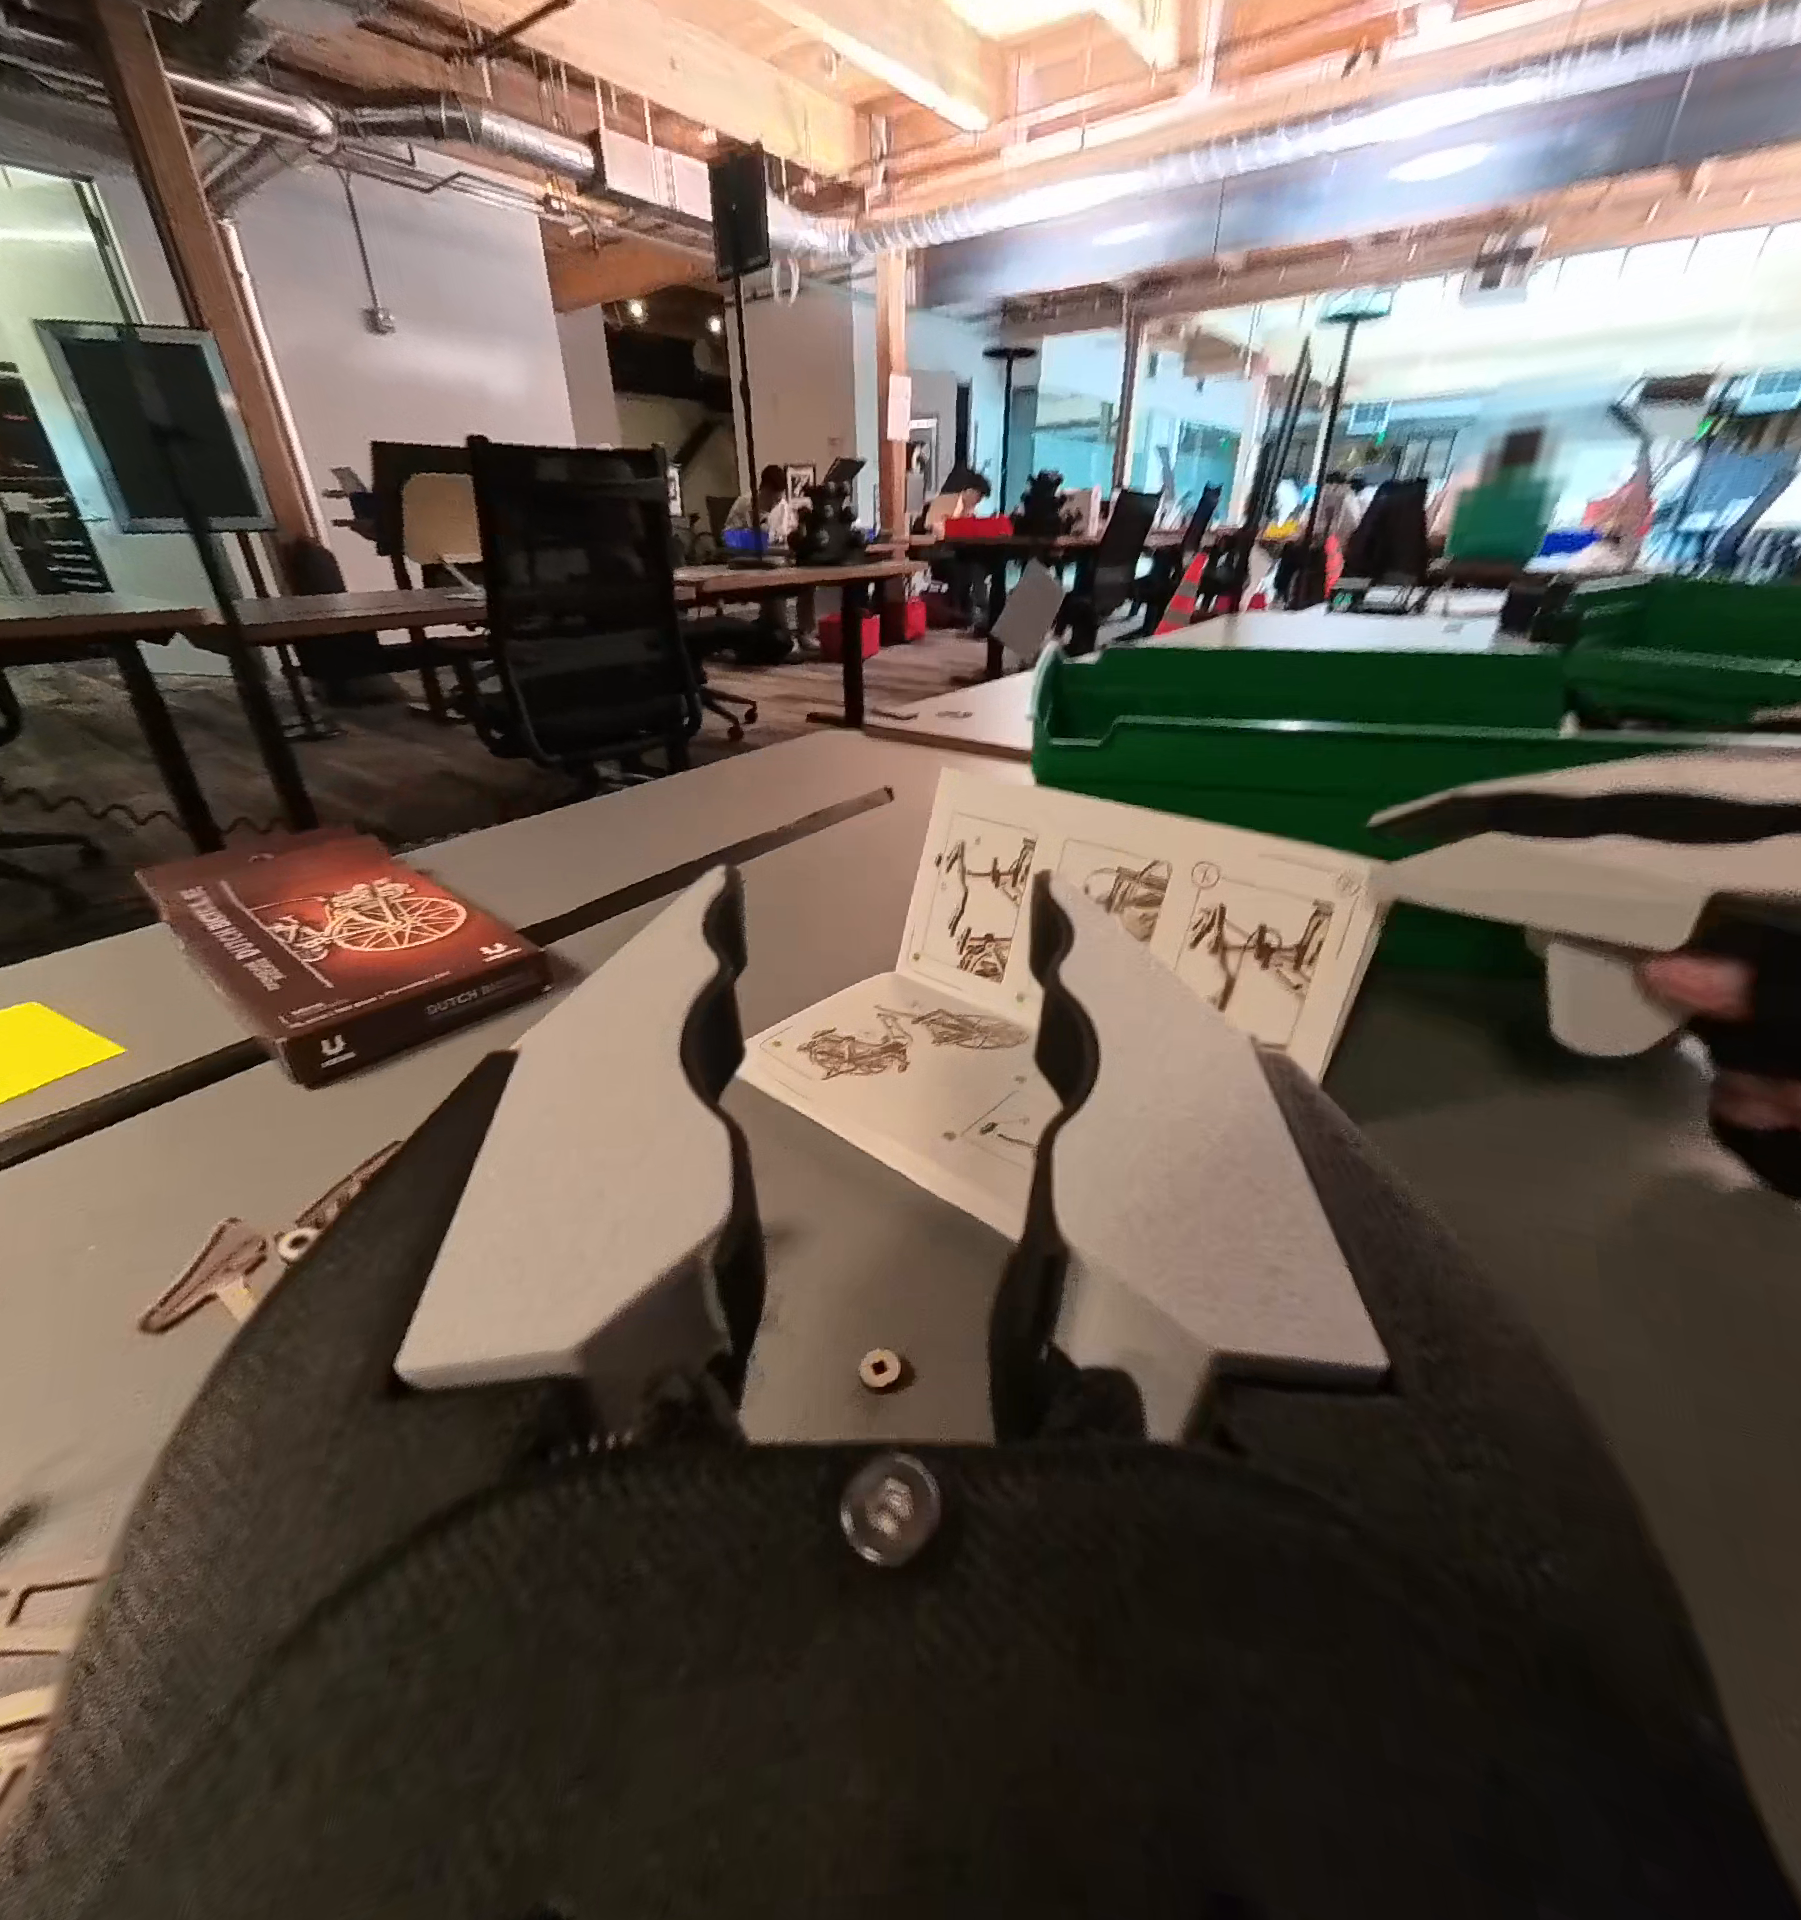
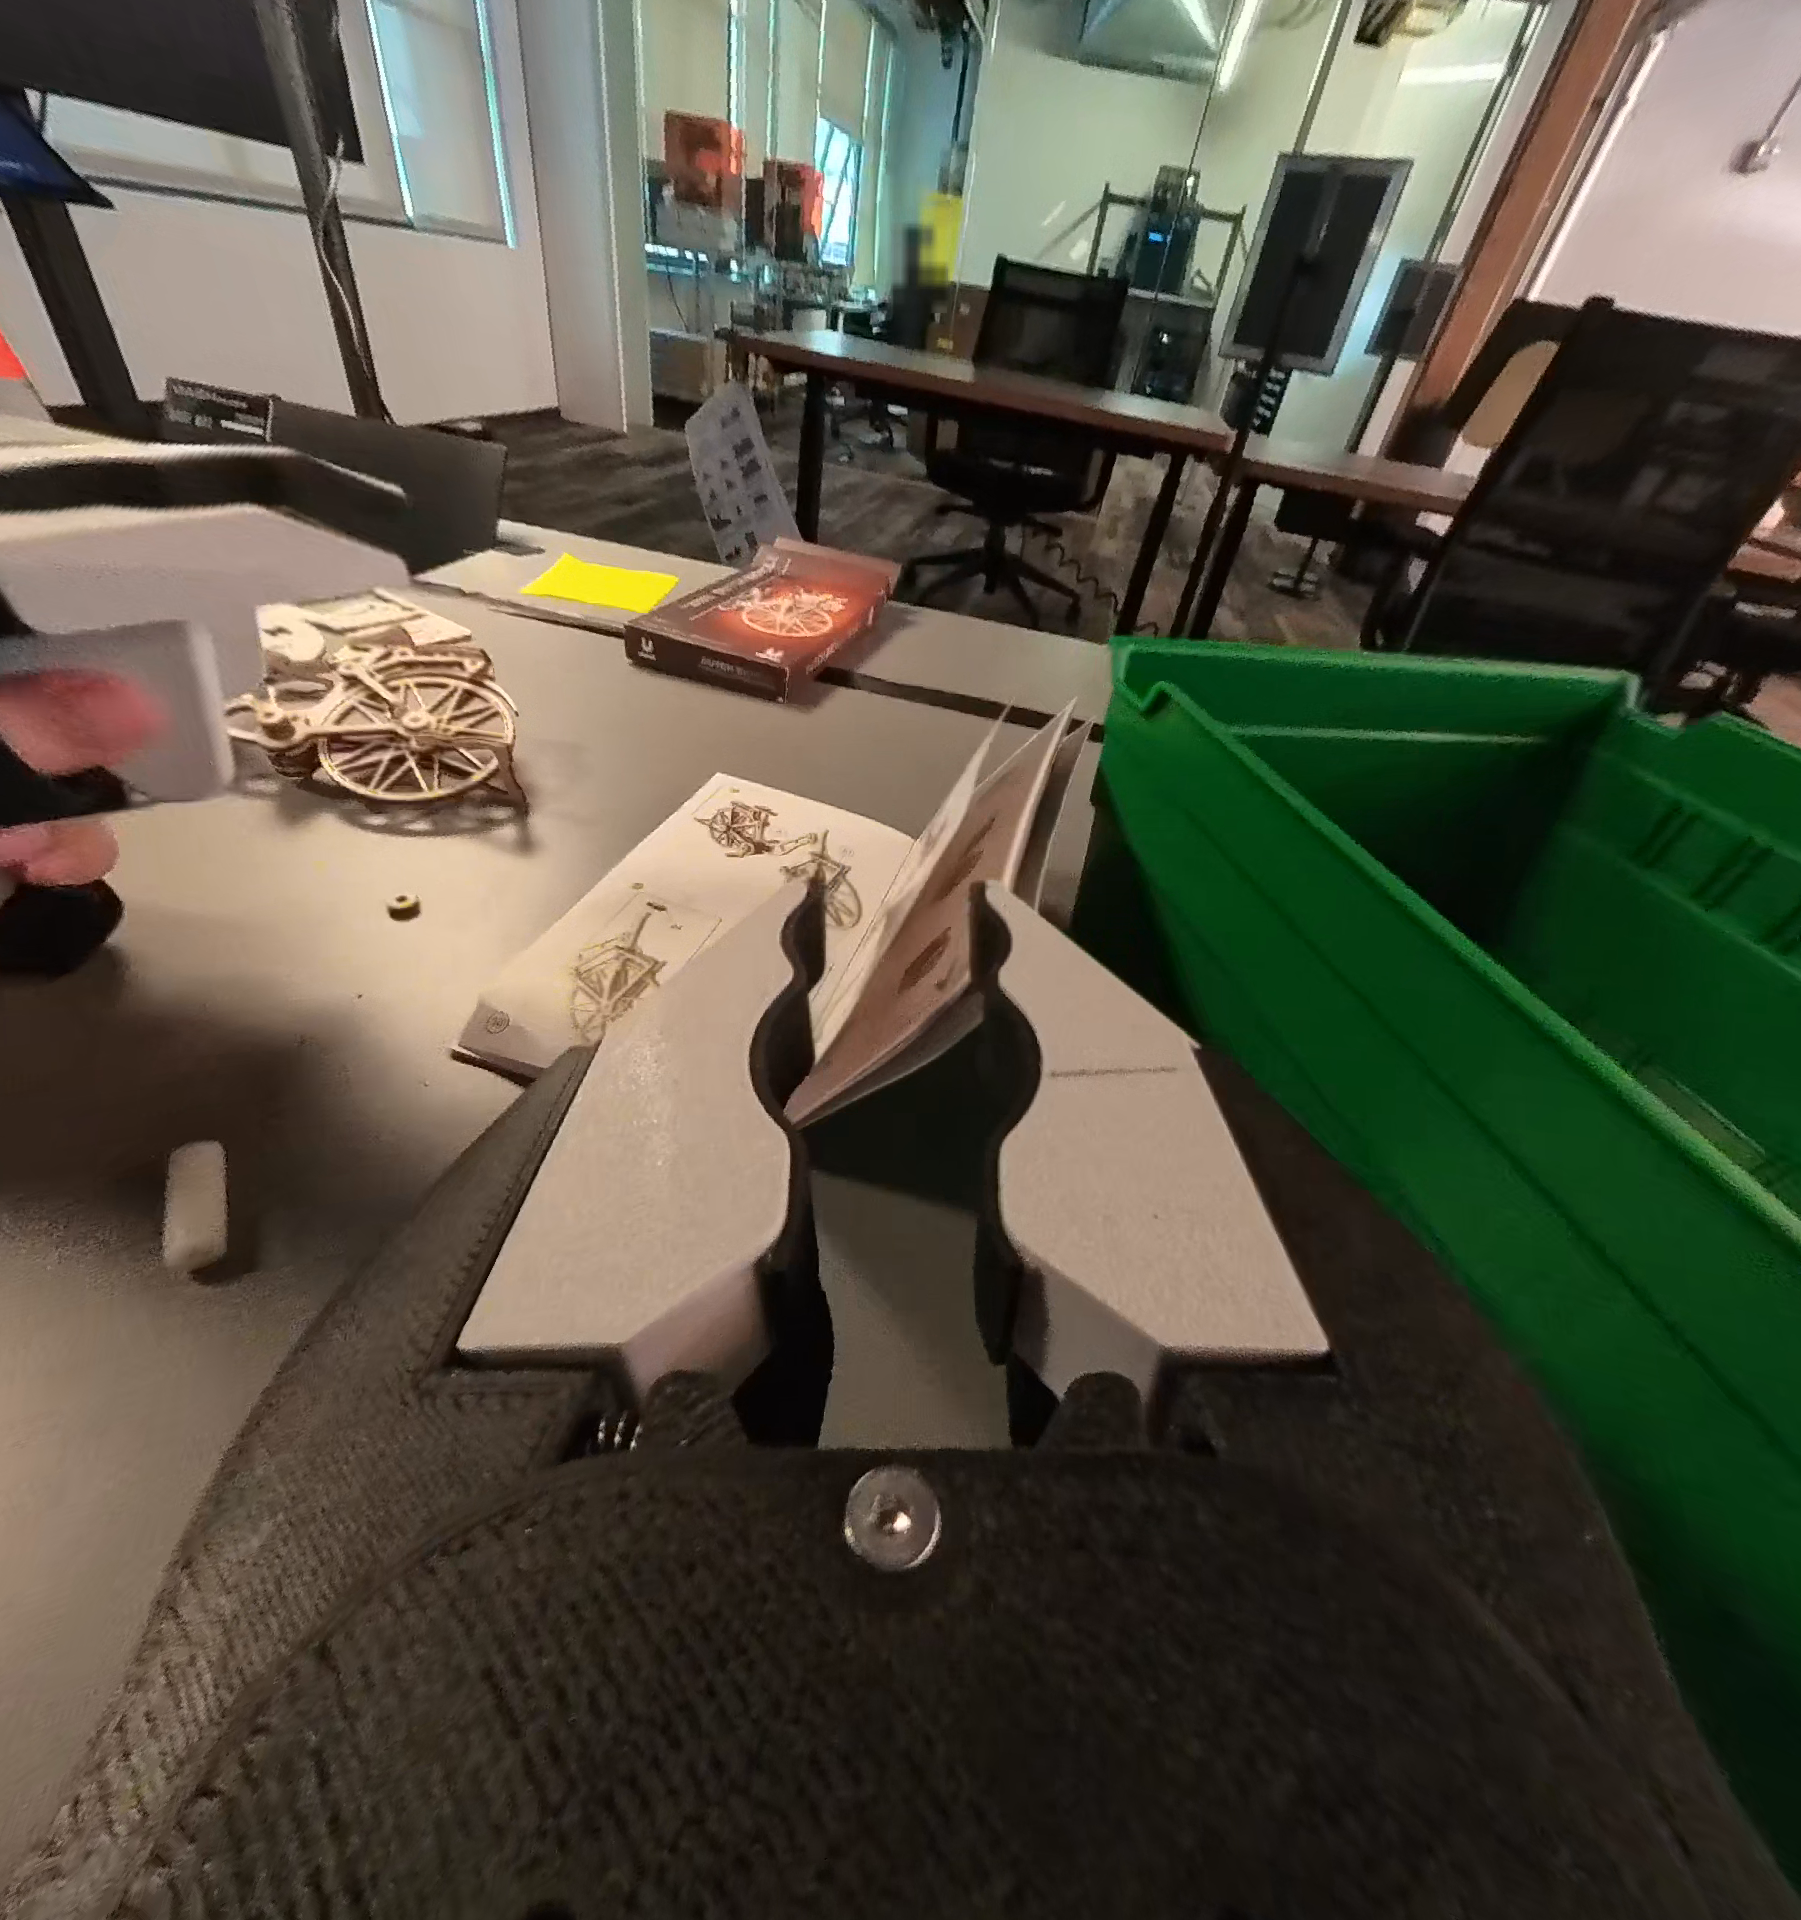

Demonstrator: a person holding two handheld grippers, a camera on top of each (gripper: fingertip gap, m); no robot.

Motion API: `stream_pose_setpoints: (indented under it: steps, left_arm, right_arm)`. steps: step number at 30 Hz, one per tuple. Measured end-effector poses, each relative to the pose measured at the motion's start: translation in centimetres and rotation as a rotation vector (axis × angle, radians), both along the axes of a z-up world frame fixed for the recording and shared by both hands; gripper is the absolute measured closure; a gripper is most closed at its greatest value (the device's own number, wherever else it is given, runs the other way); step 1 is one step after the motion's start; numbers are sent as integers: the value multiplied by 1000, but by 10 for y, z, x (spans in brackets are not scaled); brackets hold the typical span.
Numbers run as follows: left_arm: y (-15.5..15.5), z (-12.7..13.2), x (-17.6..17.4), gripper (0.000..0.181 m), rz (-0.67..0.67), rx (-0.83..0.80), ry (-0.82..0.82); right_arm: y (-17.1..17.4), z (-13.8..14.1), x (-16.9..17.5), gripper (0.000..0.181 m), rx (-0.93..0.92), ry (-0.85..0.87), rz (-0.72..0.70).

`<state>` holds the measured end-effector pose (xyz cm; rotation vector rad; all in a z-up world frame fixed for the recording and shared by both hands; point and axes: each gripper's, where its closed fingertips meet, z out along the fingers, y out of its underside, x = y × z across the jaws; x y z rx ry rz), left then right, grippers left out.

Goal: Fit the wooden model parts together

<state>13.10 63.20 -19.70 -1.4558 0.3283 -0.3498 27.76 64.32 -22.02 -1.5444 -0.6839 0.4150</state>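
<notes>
Left wrist view: the left gripper [image 1: 885, 971] hangs over the grey table [image 1: 1602, 1455] with its jaws parted and nothing between them. A small wooden washer [image 1: 883, 1371] with a square hole lies flat on the table just below the gap. Beyond the fingertips an instruction booklet [image 1: 979, 1049] stands half open against a green bin [image 1: 1291, 748]. The kit's box [image 1: 345, 961] lies off to the left, with flat wooden pieces [image 1: 221, 1273] at the frame's left edge. The washer looks light, thin and easy to lose, so I would pinch it across its rim

Right wrist view: the right gripper [image 2: 896, 914] is also parted, holding nothing; the booklet's raised pages show through its gap, whether touching I cannot tell. The partly built wooden bicycle model [image 2: 397, 717] lies on its side further along the table, well apart from this gripper, near the other gripper's hand [image 2: 34, 769]. Its long axis seems to run roughly left to right; which end is the front I cannot tell. Thin laser-cut spokes look fragile, so the frame is the safer hold, not the wheels
</notes>
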Motion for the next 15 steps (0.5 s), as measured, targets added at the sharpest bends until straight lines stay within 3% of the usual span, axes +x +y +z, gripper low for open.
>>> stream_pose_setpoints:
  steps: [5, 12, 13, 15]
  left_arm:
    - [0, 3, -11, 127, -24, -27, -134]
    - [-1, 4, -13, 127, -45, -34, -179]
    - [-1, 4, -12, 127, -48, -36, -182]
    - [-1, 4, -12, 127, -56, -47, -185]
  right_arm:
    - [0, -5, -4, 158, -14, -41, -68]
    - [5, -13, -5, 166, -35, -114, -130]
    - [4, -16, -9, 177, -30, -146, -112]
    - [-3, -22, -32, 181, 3, -235, 14]
